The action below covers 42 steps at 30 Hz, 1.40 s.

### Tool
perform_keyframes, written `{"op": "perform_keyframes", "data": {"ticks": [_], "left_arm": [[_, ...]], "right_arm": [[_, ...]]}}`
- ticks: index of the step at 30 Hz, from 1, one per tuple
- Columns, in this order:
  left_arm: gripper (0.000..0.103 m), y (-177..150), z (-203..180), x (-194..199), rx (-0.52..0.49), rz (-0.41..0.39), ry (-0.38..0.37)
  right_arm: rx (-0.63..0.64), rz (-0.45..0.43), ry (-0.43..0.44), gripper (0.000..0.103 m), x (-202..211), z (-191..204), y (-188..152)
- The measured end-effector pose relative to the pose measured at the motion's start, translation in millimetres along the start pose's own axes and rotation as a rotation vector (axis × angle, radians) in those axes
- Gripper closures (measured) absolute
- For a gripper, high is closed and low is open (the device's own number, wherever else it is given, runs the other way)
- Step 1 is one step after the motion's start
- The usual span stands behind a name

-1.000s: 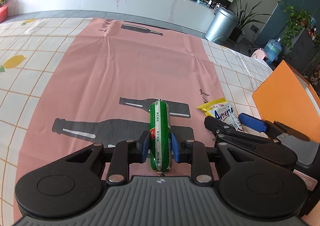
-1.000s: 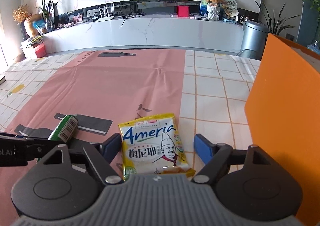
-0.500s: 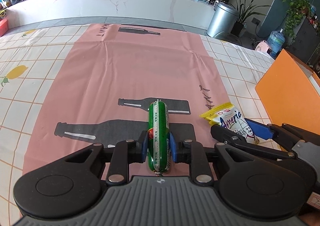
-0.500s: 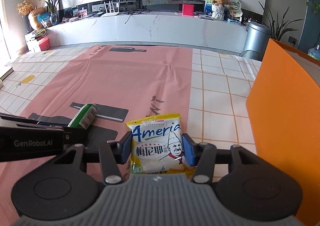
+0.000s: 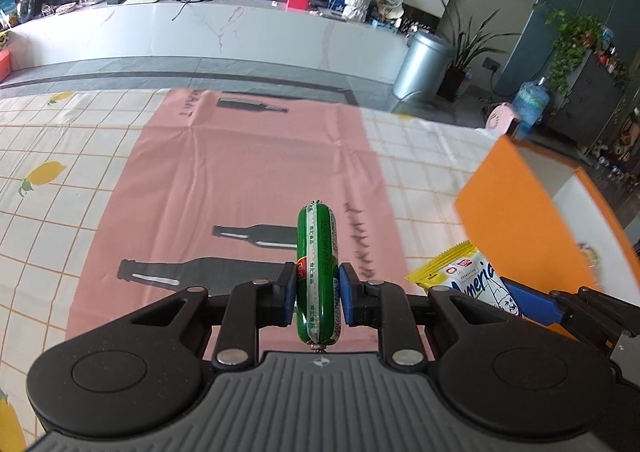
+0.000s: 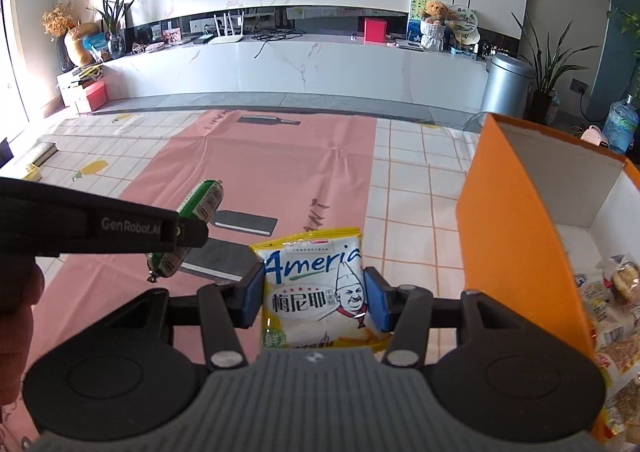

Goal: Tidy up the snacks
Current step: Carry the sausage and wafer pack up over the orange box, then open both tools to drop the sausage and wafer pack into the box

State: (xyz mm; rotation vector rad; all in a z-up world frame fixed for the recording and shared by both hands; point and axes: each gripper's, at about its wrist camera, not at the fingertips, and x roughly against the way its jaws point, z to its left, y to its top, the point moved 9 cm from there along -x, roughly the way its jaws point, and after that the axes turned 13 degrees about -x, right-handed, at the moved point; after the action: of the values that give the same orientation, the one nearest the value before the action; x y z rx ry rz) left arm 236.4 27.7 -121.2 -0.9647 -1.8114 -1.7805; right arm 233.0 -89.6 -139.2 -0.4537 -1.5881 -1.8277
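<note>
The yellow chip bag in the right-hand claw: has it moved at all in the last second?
Yes. The yellow chip bag, shut in the right gripper, has risen off the pink cloth and now hangs beside the orange box, whose inside has come into view.

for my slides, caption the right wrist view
Right gripper holds a yellow snack packet beside the open orange box.

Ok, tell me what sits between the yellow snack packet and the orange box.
Nothing: in the right wrist view only bare checked tablecloth shows between the packet and the box.
</note>
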Motion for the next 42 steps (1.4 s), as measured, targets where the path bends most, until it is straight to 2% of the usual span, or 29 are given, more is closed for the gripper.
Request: {"op": "perform_keyframes", "data": {"ticks": [4, 9, 13, 17, 21, 28, 35, 42], "left_arm": [[0.079, 16, -31, 25, -0.021, -0.04, -0.037], [0.079, 34, -82, 51, -0.066, -0.082, -0.125], [0.079, 44, -135, 62, -0.128, -0.095, -0.227], [0.079, 49, -180, 60, -0.184, -0.083, -0.293], [0.079, 54, -220, 46, -0.231, -0.04, -0.347], [0.079, 43, -267, 14, -0.39, 0.069, -0.361], [0.079, 26, -284, -22, -0.483, 0.195, -0.355], [0.079, 13, -291, -43, -0.544, 0.307, -0.362]], "right_arm": [[0.006, -0.056, 0.009, 0.053, 47, -9, 16], [0.032, -0.108, -0.037, 0.053, 101, -38, 31], [0.029, -0.107, -0.097, 0.053, 129, -80, 40], [0.019, -0.068, -0.16, 0.053, 142, -125, 42], [-0.009, 0.007, -0.212, 0.053, 141, -174, 39], [0.024, 0.123, -0.253, 0.053, 125, -225, 26], [0.033, 0.268, -0.211, 0.053, 93, -245, 17], [0.065, 0.378, -0.179, 0.053, 74, -245, 10]]}}
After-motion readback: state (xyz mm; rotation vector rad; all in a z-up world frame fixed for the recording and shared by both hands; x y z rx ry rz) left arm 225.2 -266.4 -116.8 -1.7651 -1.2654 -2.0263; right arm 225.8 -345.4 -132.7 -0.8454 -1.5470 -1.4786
